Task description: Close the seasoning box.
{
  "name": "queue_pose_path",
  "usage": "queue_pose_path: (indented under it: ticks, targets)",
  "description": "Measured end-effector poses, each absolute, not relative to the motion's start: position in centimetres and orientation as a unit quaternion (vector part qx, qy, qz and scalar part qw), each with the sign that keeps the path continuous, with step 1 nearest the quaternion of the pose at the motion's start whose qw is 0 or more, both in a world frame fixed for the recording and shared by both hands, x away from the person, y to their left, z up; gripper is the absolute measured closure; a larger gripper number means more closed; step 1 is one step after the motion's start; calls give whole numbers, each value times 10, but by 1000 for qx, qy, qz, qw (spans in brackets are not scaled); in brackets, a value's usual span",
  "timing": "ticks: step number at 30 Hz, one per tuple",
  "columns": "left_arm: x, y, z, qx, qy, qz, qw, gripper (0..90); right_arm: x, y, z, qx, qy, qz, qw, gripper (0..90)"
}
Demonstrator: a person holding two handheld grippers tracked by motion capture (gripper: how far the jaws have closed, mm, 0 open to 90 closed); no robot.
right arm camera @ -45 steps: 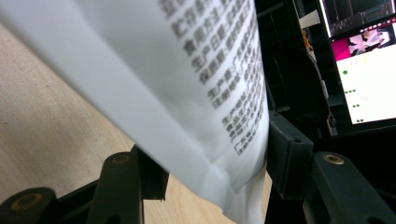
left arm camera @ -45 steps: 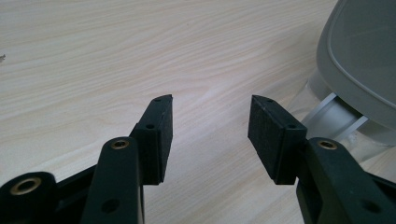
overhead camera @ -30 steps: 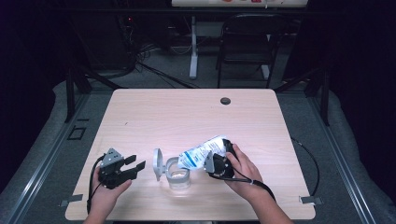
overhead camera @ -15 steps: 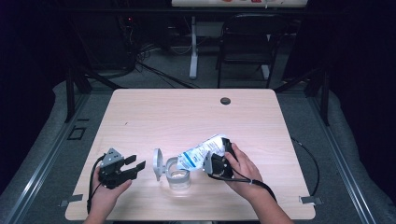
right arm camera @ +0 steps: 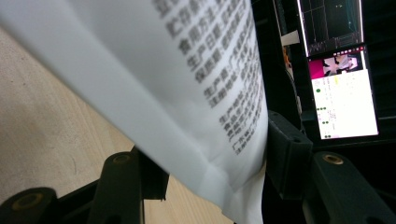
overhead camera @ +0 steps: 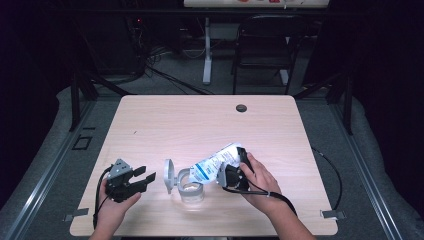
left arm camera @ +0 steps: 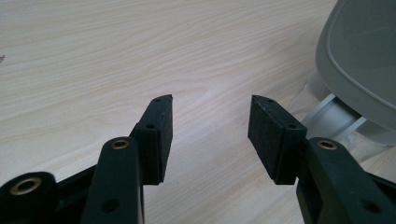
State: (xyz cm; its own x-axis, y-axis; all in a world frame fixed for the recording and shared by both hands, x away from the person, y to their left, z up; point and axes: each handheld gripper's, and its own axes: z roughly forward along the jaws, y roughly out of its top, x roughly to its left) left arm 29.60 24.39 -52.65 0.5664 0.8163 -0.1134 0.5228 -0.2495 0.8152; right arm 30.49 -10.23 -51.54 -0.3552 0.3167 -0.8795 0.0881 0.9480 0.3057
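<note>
The right gripper (overhead camera: 231,171) is clamping a white plastic pouch with blue printing (overhead camera: 212,165), tilting it mouth-down over a clear round container (overhead camera: 191,190) near the front edge of the pale wooden table (overhead camera: 200,125). In the right gripper view the pouch (right arm camera: 187,93) is sitting between both jaws (black printed characters are showing on it). The container's grey hinged lid (overhead camera: 168,176) is standing open. The left gripper (overhead camera: 145,179) is resting just beside that lid, its jaws spread with nothing between them.
</note>
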Motion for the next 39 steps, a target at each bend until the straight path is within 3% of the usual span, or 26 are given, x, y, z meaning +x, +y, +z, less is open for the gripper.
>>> queue_pose_path:
  ticks: [39]
  targets:
    - [296, 244, -526, 773, 432, 172, 433, 508, 307, -99, -510, 93, 810, 87, 572, 488]
